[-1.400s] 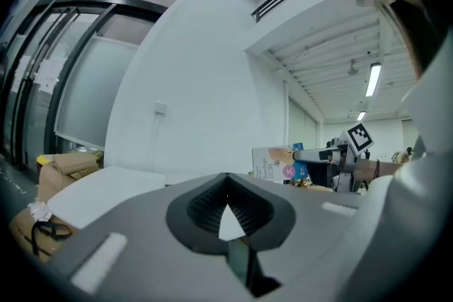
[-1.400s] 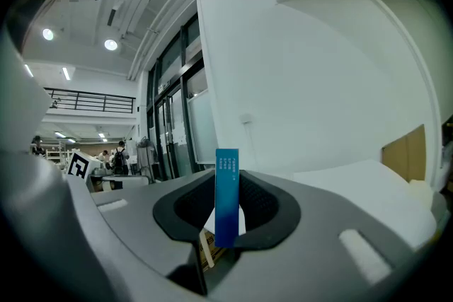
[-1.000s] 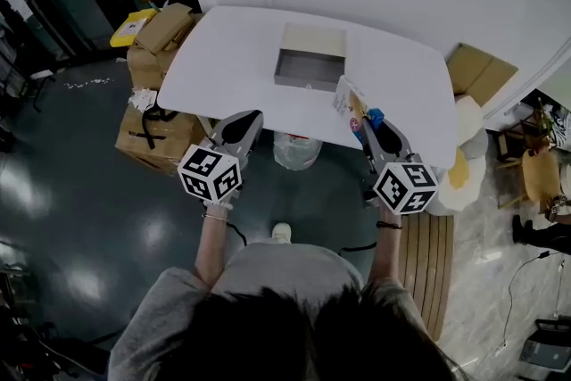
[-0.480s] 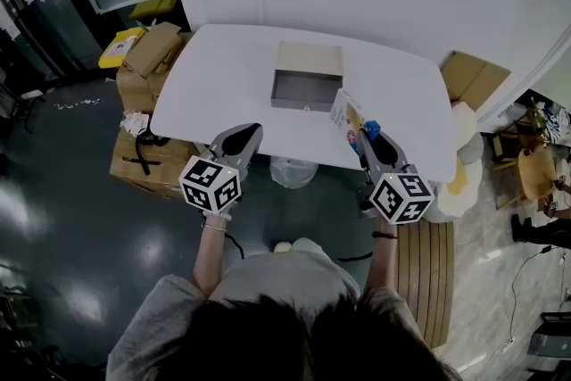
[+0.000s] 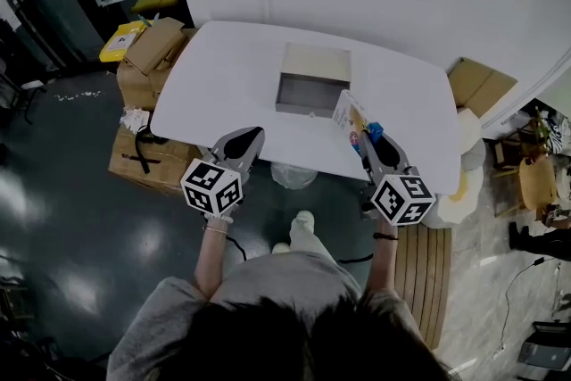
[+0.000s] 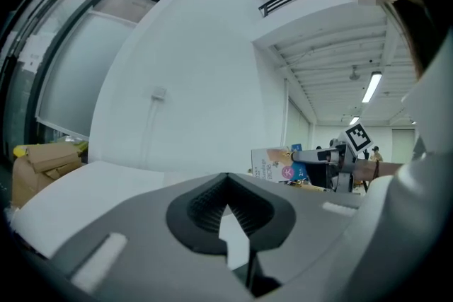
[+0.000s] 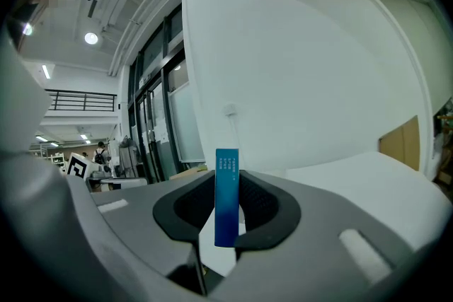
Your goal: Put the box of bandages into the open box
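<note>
White bench (image 5: 223,76) against a pale wall, cardboard cartons (image 5: 152,58) on the floor at its left. Open box (image 5: 311,85) sits mid-bench, mouth up. Right claw (image 5: 361,131) is clamped on the box of bandages (image 5: 349,111), held edge-on over the near bench edge, just right of the open box w/ a gap between. Left claw (image 5: 250,133) is closed, nothing in it. Next, prob.: carry it over the rim, centre above the cavity, lower before letting go; keep left claw clear.
</note>
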Demonstrator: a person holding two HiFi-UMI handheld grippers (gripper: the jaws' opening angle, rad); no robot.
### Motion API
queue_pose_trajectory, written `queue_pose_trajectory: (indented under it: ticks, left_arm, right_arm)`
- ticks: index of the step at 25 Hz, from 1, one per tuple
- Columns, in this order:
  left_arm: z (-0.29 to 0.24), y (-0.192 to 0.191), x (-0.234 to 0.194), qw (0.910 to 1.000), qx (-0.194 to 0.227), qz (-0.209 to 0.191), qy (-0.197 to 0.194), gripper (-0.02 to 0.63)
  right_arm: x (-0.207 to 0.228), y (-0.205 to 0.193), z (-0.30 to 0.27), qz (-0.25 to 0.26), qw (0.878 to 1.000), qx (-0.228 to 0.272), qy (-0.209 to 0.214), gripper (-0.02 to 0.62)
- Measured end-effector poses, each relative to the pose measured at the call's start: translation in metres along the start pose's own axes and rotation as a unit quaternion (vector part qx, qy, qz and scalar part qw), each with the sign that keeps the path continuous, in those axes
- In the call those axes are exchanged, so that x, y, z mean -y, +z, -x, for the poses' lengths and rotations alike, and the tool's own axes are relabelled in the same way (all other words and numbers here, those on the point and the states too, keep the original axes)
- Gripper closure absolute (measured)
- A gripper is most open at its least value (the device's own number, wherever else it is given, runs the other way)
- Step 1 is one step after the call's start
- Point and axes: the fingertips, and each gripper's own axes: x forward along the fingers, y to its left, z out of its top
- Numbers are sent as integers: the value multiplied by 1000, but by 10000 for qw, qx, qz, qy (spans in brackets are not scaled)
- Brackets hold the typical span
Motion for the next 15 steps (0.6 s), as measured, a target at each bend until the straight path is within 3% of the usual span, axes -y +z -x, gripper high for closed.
queue_pose_trajectory:
  ticks: [15]
  left_arm:
    - [-78,17,-41,9996,36,113,244,611]
  right_arm:
    - [45,29,-88,28,9992,-160,357,495]
